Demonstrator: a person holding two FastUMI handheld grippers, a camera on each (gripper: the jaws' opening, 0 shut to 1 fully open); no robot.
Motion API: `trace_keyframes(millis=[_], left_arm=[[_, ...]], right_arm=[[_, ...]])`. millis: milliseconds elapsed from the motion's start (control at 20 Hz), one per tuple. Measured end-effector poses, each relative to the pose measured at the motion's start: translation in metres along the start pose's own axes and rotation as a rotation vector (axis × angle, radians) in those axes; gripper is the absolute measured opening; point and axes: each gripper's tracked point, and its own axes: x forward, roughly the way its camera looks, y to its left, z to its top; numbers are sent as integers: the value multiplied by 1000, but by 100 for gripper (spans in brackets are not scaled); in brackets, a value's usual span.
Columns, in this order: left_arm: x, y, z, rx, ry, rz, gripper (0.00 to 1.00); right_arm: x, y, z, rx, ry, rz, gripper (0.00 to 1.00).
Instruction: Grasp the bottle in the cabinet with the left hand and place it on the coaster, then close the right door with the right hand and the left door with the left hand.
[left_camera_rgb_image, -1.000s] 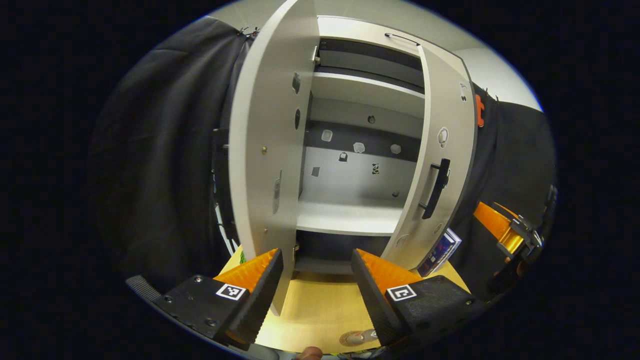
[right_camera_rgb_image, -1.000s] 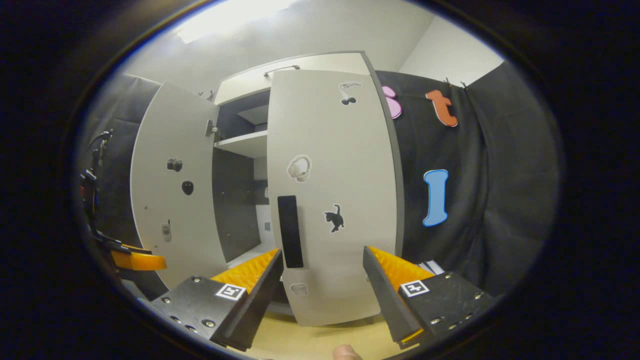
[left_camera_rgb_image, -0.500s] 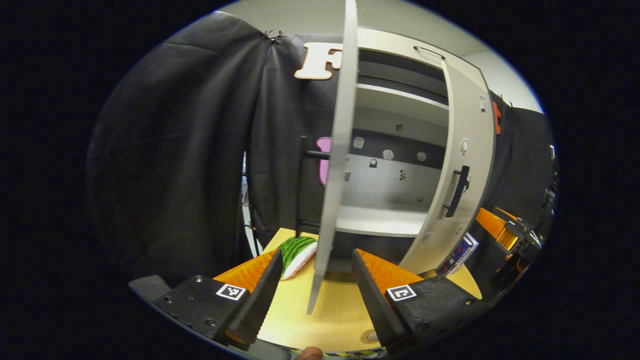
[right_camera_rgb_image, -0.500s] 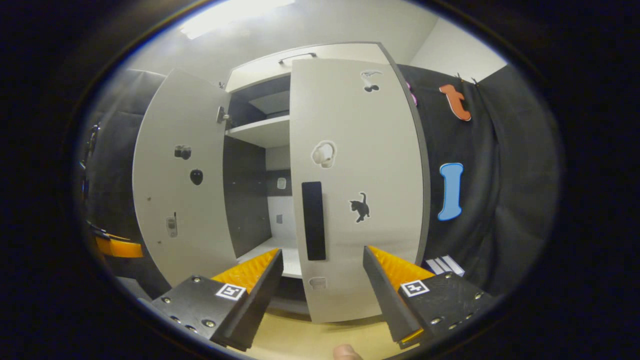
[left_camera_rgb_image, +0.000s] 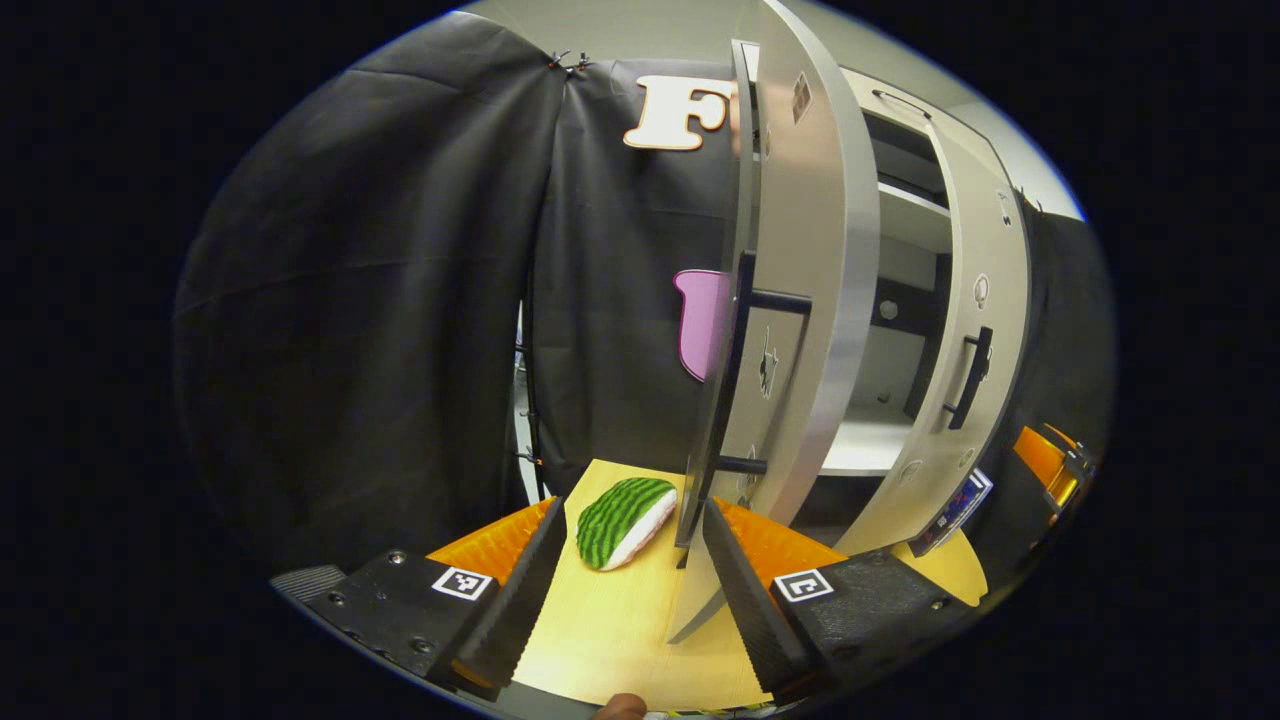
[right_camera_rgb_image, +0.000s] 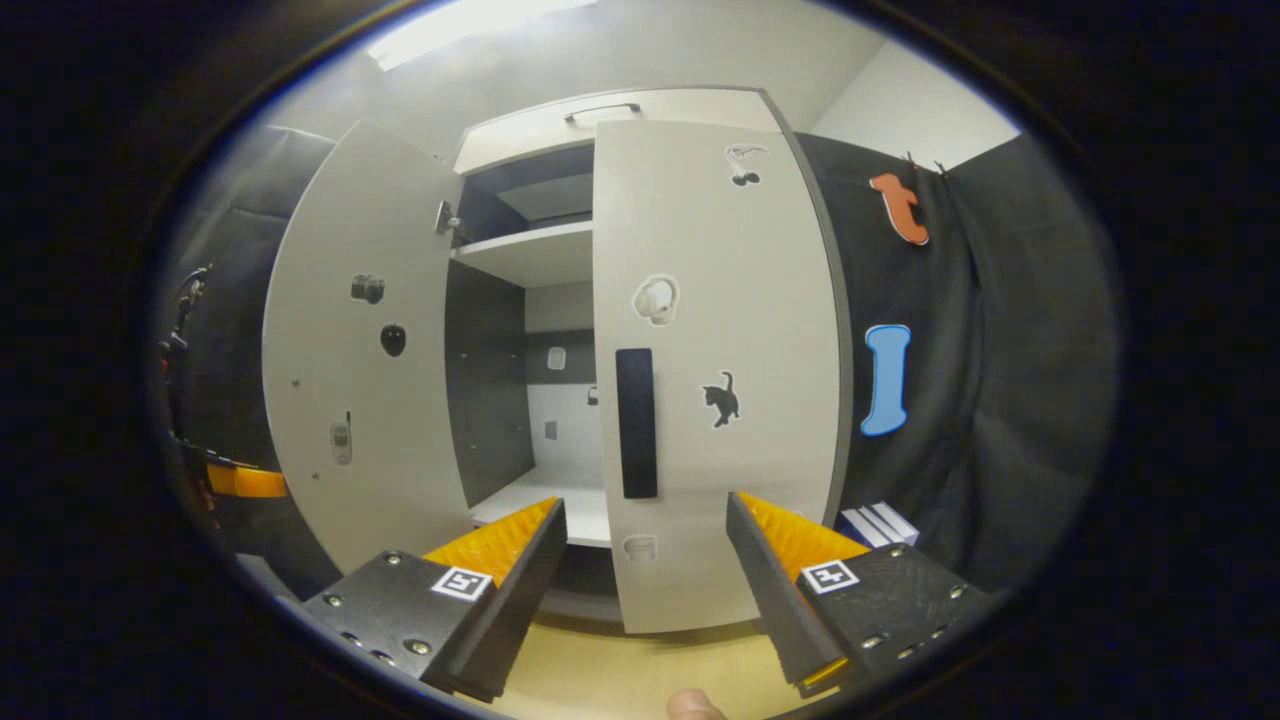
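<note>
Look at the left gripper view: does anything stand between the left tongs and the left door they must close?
Nothing visible does. The left tongs are open, and the left door hangs ajar just beyond them, its bottom edge near the right-hand finger. The watermelon-patterned object lies on the table, off to the side.

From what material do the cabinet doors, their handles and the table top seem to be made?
The left door and right door look like laminated board with a matte pale grey finish: flat, even faces and a thin square edge. The right door's handle is a matte black bar, plastic or coated metal; I cannot tell which. The table top looks like light wood or wood-look laminate, with a faint straight grain.
</note>
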Motion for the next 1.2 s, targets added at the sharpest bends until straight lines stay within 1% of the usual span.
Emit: trace_keyframes(millis=[300,400,450,700,950,1200], left_arm=[[10,-10,-9,19,15,-30,88],[12,-7,-11,32,16,-17,87],[12,-7,-11,34,16,-19,87],[14,-21,-15,3,14,-79,87],[14,-41,-15,45,4,-104,86],[12,-61,-16,29,7,-136,86]], right_arm=[[-4,-11,0,1,2,-37,97],[-4,-13,0,1,2,-42,97],[-5,-14,-1,0,4,-42,97],[-6,-17,-7,-6,23,-36,97],[-4,-19,-4,-7,23,-23,97],[-6,-26,-8,-19,37,-27,97]])
